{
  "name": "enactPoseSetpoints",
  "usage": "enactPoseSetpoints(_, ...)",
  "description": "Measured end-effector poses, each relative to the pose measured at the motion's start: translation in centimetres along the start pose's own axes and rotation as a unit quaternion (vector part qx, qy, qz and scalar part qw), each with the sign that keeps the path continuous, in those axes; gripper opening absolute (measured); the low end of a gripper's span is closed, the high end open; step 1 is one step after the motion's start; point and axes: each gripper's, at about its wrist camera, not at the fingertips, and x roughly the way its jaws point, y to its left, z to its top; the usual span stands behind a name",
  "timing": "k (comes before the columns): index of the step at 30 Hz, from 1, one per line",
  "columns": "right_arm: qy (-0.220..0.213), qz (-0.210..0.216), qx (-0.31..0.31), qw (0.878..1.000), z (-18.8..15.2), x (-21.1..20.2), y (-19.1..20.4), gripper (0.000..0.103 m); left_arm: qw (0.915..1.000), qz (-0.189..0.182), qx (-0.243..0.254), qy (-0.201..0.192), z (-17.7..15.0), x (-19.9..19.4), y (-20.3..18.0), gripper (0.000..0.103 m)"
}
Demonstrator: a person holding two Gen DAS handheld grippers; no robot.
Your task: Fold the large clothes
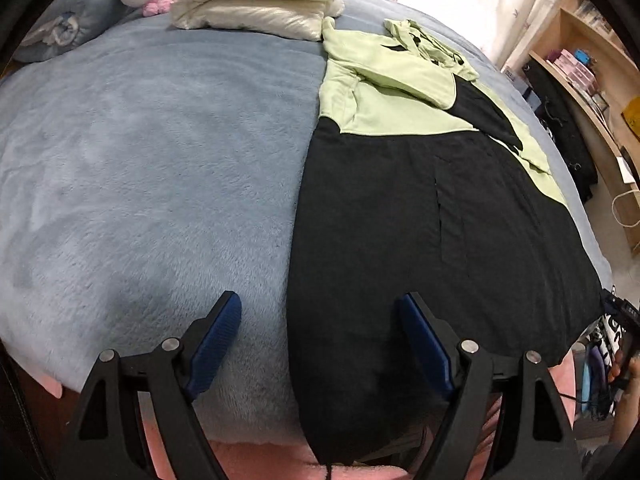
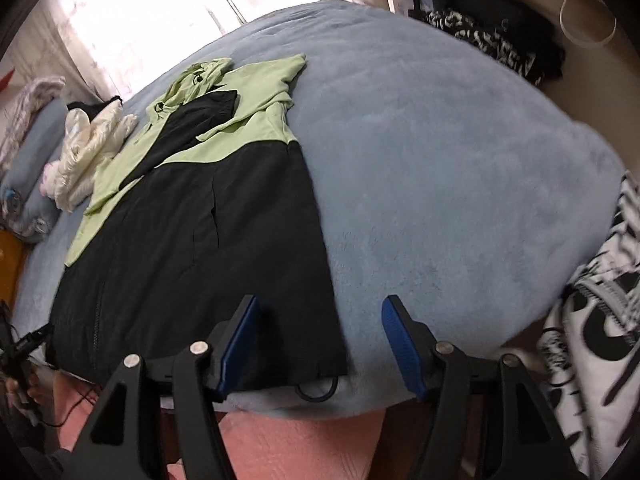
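The black-and-green jacket (image 1: 420, 208) lies flat on the bed (image 1: 140, 160), its long axis running from the near edge toward the far edge. The left gripper (image 1: 320, 340) and right gripper (image 2: 318, 340) hover, fingers apart and empty, each straddling one hem corner, about equally near.

The left claw (image 1: 320, 312) and right claw (image 2: 318, 318) both gape wide, holding nothing.
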Motion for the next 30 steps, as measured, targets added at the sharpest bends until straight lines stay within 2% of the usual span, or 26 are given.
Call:
enactPoseSetpoints(2, -0.002, 0.026, -0.008, 1.000, -0.1, 0.3, 0.3, 0.063, 1.0000, -0.006, 0.003, 0.005, 0.0, 0.5, 0.2, 0.082)
enactPoseSetpoints(4, 0.004, 0.044, -0.025, 0.999, -0.1, 0.6, 1.1, 0.052, 0.9999, -0.010, 0.007, 0.007, 0.0, 0.8, 0.1, 0.084)
enactPoseSetpoints(7, 0.008, 0.049, -0.052, 0.997, -0.2, 0.8, 2.1, 0.043, 0.9997, -0.006, 0.021, 0.009, 0.1, 1.4, -0.5, 0.087)
enactPoseSetpoints(8, 0.010, 0.046, -0.054, 0.997, -0.2, 1.1, 2.0, 0.041, 0.9996, -0.007, 0.024, 0.011, 0.0, 1.6, -0.6, 0.091)
enactPoseSetpoints(11, 0.027, 0.043, -0.040, 0.998, -0.2, 2.2, 1.2, 0.041, 0.9992, -0.007, 0.034, 0.020, 0.1, 2.1, -0.9, 0.095)
enactPoseSetpoints(16, 0.030, 0.046, -0.039, 0.998, -0.2, 2.9, 1.0, 0.041, 0.9987, 0.004, 0.045, 0.024, 0.1, 2.3, -1.5, 0.095)
enactPoseSetpoints(19, 0.022, 0.027, -0.054, 0.998, -0.4, 3.0, 1.7, 0.040, 0.9981, 0.025, 0.051, 0.022, 0.0, 2.0, -2.3, 0.072)
enactPoseSetpoints(20, 0.019, 0.022, -0.059, 0.998, -0.4, 2.8, 1.9, 0.036, 0.9978, 0.032, 0.054, 0.019, 0.0, 1.9, -2.7, 0.051)
enactPoseSetpoints(21, 0.019, 0.023, -0.060, 0.998, -0.4, 2.7, 2.0, 0.023, 0.9976, 0.036, 0.055, 0.019, -0.1, 1.6, -2.7, 0.022)
enactPoseSetpoints(22, 0.020, 0.024, -0.057, 0.998, -0.3, 2.5, 2.0, 0.020, 0.9975, 0.040, 0.052, 0.025, 0.0, 1.5, -3.0, 0.013)
enactPoseSetpoints(27, 0.017, 0.018, -0.072, 0.997, -0.1, 0.9, 2.6, 0.013, 0.9956, 0.076, 0.046, 0.031, 0.0, 1.1, -4.3, 0.004)
enactPoseSetpoints(30, 0.008, 0.015, -0.094, 0.995, 0.0, -0.8, 3.3, 0.012, 0.9946, 0.083, 0.048, 0.040, -0.3, 0.4, -4.8, 0.002)
